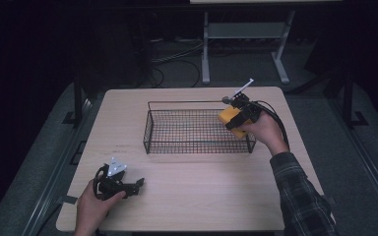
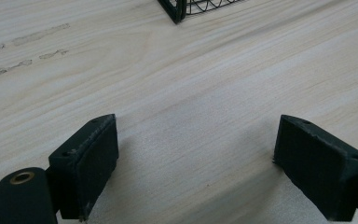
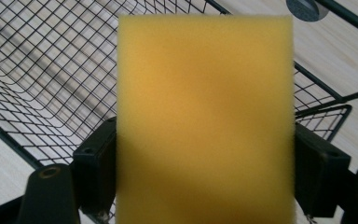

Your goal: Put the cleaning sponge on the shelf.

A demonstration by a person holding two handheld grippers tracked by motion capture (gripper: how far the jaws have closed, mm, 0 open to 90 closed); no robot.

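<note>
A yellow sponge (image 1: pixel 229 119) (image 3: pixel 205 121) hangs over the right end of a black wire basket (image 1: pixel 150 128) (image 3: pixel 37 84), pinched between the pads of my right gripper (image 1: pixel 236 118) (image 3: pixel 205 179), which is shut on it. In the right gripper view the sponge blocks the middle, with basket mesh behind and below it. My left gripper (image 1: pixel 139 185) (image 2: pixel 196 163) rests low over the table's front left, its jaws wide open over bare wood with nothing between them.
The light wooden table (image 1: pixel 192 196) has the basket at its centre back; a corner of the basket (image 2: pixel 179 9) shows in the left gripper view. Beyond the table are a white stand's legs (image 1: pixel 205 54) and cables on a dark floor.
</note>
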